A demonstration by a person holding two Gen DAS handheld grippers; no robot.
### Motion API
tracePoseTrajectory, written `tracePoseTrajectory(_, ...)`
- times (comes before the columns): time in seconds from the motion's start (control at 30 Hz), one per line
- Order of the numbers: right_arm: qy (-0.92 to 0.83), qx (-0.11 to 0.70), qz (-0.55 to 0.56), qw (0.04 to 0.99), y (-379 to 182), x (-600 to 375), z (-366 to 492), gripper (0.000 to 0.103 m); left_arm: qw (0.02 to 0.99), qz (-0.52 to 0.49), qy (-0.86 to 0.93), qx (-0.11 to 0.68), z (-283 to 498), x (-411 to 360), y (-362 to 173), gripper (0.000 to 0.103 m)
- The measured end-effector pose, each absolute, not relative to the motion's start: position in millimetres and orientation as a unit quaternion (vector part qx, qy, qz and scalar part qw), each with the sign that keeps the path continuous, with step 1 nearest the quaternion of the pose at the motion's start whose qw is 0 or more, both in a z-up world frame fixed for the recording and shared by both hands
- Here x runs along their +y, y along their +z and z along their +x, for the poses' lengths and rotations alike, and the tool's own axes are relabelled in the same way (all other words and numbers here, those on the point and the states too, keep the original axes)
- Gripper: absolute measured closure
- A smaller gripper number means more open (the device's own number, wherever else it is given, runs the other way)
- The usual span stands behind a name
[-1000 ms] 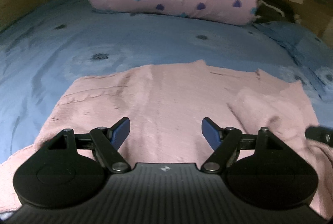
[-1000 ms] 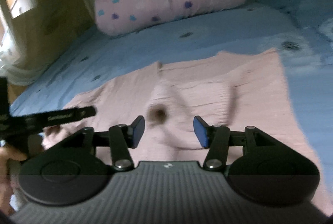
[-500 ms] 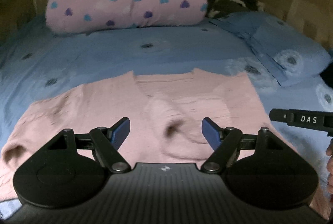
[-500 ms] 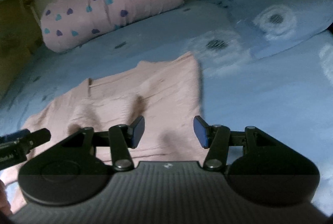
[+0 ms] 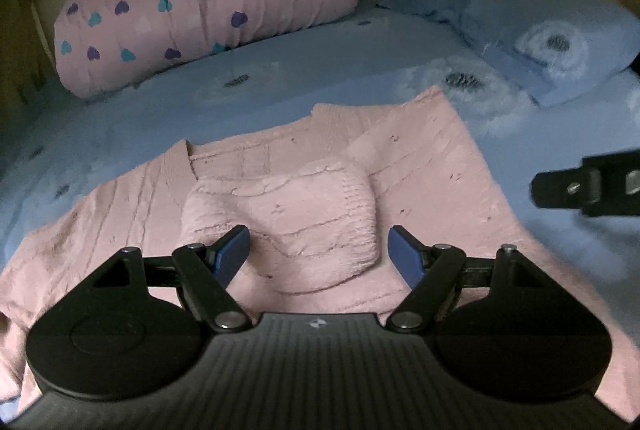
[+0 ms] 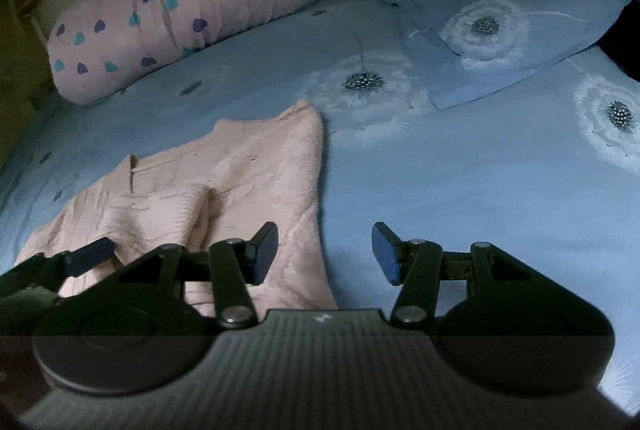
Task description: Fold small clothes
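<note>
The pink sweater (image 5: 420,166) lies flat on the blue sheet (image 5: 280,82), in the middle of the left view and at the lower left of the right view. One sleeve (image 5: 288,226) is already folded in over the chest, so it makes a soft bump. The other sleeve seems to run off toward the lower left of the left view.

The left gripper (image 5: 318,256) hangs just over that bump, with its blue pads wide apart and nothing in them. The right gripper (image 6: 324,252) is wide too and holds nothing. It sits over the sweater's right edge, half over bare sheet.

The next good move is likely the other sleeve. The person should pinch it near the cuff, take only the top layer, and lift it low and slow so the first fold does not slide. Knit cloth stretches and drags, so a gentle pull is best.

A heart pillow (image 5: 208,2) and a blue pillow (image 6: 500,6) lie at the top, well apart from the sweater.
</note>
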State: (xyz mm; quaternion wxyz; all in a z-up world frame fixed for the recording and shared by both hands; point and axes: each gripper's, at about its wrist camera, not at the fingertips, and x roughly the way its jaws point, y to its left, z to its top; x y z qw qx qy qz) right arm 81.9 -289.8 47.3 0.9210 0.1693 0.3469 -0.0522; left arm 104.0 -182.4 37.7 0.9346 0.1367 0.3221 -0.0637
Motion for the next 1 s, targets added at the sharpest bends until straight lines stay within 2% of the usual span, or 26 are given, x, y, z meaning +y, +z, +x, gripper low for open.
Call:
tracePoseTrajectory(0.3,-0.048,0.348,0.179,0.919,47,-292,82,0.049,0.931,0.194,-0.046,0.304,114,-201,19,0.023)
tracePoseTrajectory(0.33,-0.046,0.348,0.177,0.920,47,-291,83,0.049,0.931,0.201,-0.047,0.302,115,-201,18,0.026)
tracePoseTrajectory(0.4,-0.042,0.348,0.173,0.920,47,-289,83,0.049,0.931,0.212,-0.048,0.294,115,-202,16,0.043)
tracePoseTrajectory(0.47,-0.040,0.351,0.170,0.920,47,-287,85,0.049,0.932,0.212,-0.055,0.290,114,-199,17,0.066)
tracePoseTrajectory(0.53,-0.039,0.353,0.168,0.919,46,-286,86,0.049,0.935,0.208,-0.061,0.281,111,-194,23,0.080)
tracePoseTrajectory(0.57,-0.038,0.354,0.168,0.919,45,-287,86,0.049,0.937,0.201,-0.064,0.279,109,-190,27,0.083)
tracePoseTrajectory(0.8,-0.039,0.358,0.168,0.917,43,-287,86,0.049,0.954,0.153,-0.030,0.258,99,-135,59,0.085)
tracePoseTrajectory(1.0,-0.036,0.365,0.166,0.916,39,-284,88,0.049,0.954,0.107,0.046,0.278,103,-58,69,0.085)
